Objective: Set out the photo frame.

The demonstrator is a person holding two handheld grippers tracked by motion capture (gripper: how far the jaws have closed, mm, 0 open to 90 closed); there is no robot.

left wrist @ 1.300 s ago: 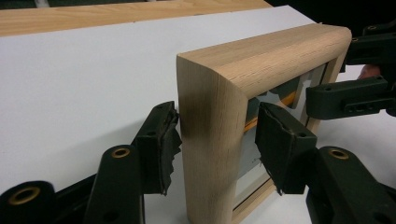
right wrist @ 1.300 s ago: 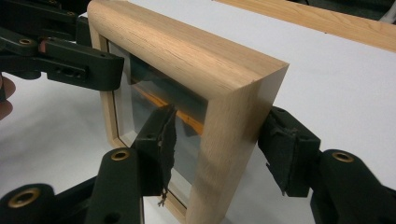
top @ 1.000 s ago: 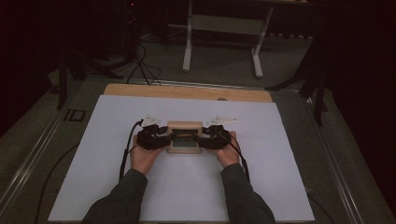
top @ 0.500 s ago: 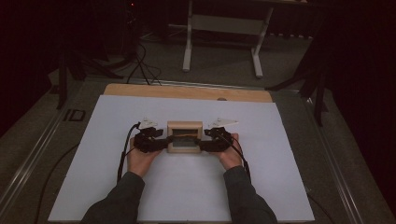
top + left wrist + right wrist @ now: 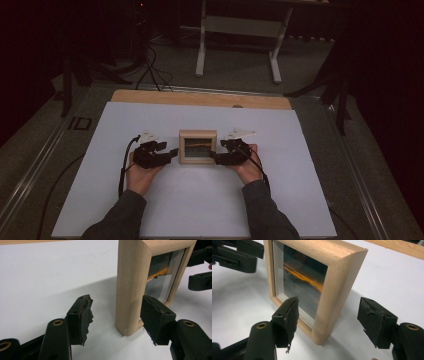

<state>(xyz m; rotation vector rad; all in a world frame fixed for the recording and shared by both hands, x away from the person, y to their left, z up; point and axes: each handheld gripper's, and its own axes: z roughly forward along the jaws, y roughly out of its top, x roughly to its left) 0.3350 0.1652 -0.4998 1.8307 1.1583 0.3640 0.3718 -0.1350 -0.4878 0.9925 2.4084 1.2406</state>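
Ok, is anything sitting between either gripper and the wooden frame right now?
Nothing visible. The wooden frame stands upright on the white sheet. The left gripper is open with the frame's edge between its pads, and the right gripper is open around the opposite edge. Only bare gaps remain.

Picture frame [image 5: 130,287]: its top and right side are cut off by the left gripper view's edge; top left corner cut off in the right gripper view. The picture behind the glass [image 5: 302,282] is dark with an orange streak, its subject unreadable. Both forearms [image 5: 120,217] run off the high view's bottom edge. Small dark mark on the table's far wooden strip [image 5: 238,106], too small to tell.
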